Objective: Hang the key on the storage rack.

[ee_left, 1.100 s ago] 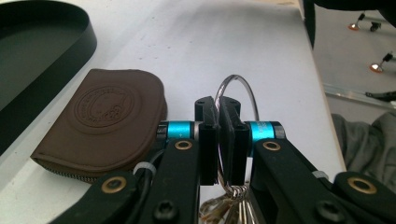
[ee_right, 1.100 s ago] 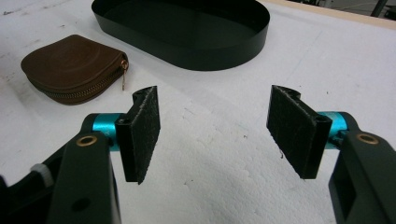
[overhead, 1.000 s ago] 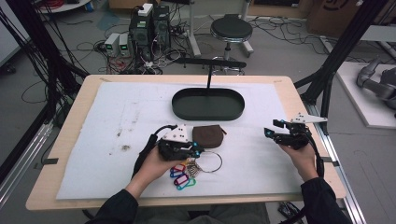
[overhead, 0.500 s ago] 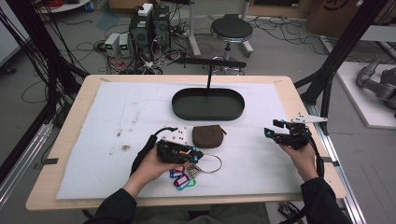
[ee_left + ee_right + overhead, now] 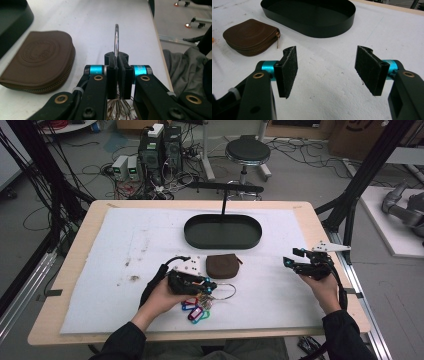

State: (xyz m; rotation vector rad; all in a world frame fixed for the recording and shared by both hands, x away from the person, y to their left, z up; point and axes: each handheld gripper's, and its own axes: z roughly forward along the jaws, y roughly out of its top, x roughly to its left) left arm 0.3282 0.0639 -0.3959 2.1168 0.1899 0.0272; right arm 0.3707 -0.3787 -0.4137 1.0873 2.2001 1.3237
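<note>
Left gripper (image 5: 117, 75) clamps the key ring (image 5: 116, 37) (ring pokes up between jaws).

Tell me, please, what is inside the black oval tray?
The black oval tray looks empty: only its dark floor shows. The near wall hides a strip of floor in the right gripper view, so that strip cannot be checked.
</note>
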